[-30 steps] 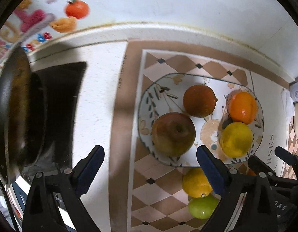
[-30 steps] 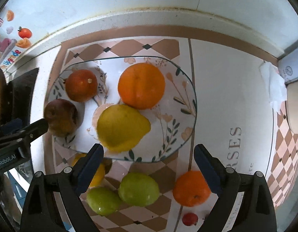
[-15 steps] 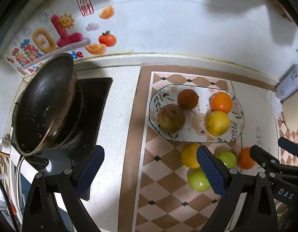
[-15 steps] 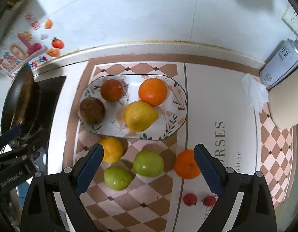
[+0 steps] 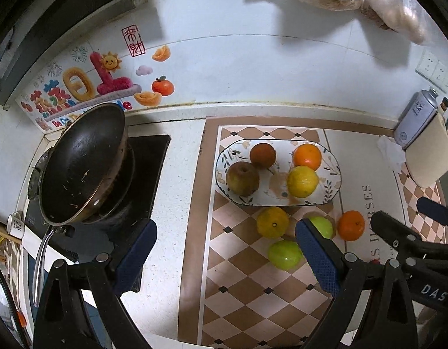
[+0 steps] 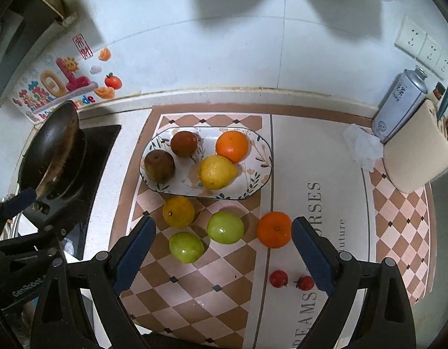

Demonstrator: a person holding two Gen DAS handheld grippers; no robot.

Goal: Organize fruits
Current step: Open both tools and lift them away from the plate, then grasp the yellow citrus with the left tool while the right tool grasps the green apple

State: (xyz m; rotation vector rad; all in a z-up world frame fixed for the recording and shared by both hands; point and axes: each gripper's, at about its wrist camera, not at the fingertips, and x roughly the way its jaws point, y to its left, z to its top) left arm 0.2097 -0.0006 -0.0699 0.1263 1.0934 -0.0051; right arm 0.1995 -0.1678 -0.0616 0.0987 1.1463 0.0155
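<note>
An oval floral plate (image 6: 260,171) (image 5: 333,187) on the checked mat holds a brown apple (image 6: 159,165), a dark red-brown fruit (image 6: 184,143), an orange (image 6: 232,146) and a lemon (image 6: 216,172). In front of it on the mat lie a yellow citrus (image 6: 178,212), two green apples (image 6: 225,227) (image 6: 186,247), a tangerine (image 6: 273,229) and two small red fruits (image 6: 278,278) (image 6: 305,282). My right gripper (image 6: 224,253) is open and empty, high above the loose fruit. My left gripper (image 5: 227,257) is open and empty, above the mat's left edge.
A dark wok (image 5: 81,163) sits on the black stove (image 5: 148,168) at the left. At the right stand a spray can (image 6: 398,107), a crumpled tissue (image 6: 360,145) and a cream board (image 6: 416,157). A tiled wall with stickers (image 5: 87,87) backs the counter.
Both grippers have risen and pulled back from just over the plate, so the whole counter now shows. Both stayed open and empty. The fruit has not moved.
</note>
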